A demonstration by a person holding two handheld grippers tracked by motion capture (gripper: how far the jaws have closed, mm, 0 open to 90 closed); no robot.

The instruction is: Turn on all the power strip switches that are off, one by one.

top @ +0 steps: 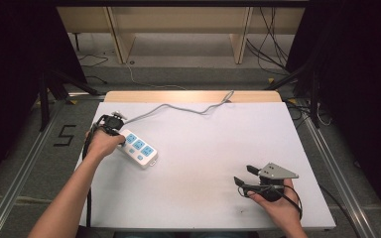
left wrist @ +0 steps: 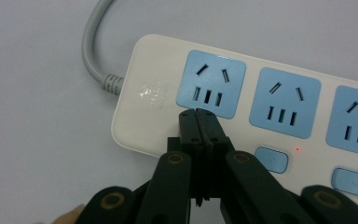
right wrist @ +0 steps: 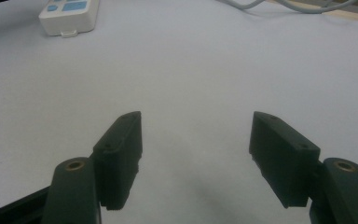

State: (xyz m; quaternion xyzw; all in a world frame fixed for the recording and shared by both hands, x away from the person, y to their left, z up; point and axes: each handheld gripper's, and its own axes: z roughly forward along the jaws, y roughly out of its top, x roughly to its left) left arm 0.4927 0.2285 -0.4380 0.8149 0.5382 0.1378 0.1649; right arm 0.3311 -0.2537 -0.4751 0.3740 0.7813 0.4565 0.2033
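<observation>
The power strip (top: pixel 138 148) lies flat on the left part of the white bench (top: pixel 213 163), sockets up, its grey cord (top: pixel 178 107) running off toward the far edge. That leaves its blue sockets and the row of switches along one long edge open from above.

The left tongs (left wrist: pixel 199 113) are closed, jaws pressed together with nothing between them, and their joined tip sits on the strip's casing just below the first socket (left wrist: pixel 210 84), at the cord end. Closed like this they make one narrow point, which suits pressing or steadying better than gripping; my guess is they are pinning the strip down or aiming for a switch (left wrist: pixel 271 159) nearby. A small red light (left wrist: pixel 298 150) glows beside that switch.

The right tongs (right wrist: pixel 198 140) hover open over bare bench, well apart from the strip, probably waiting.
</observation>
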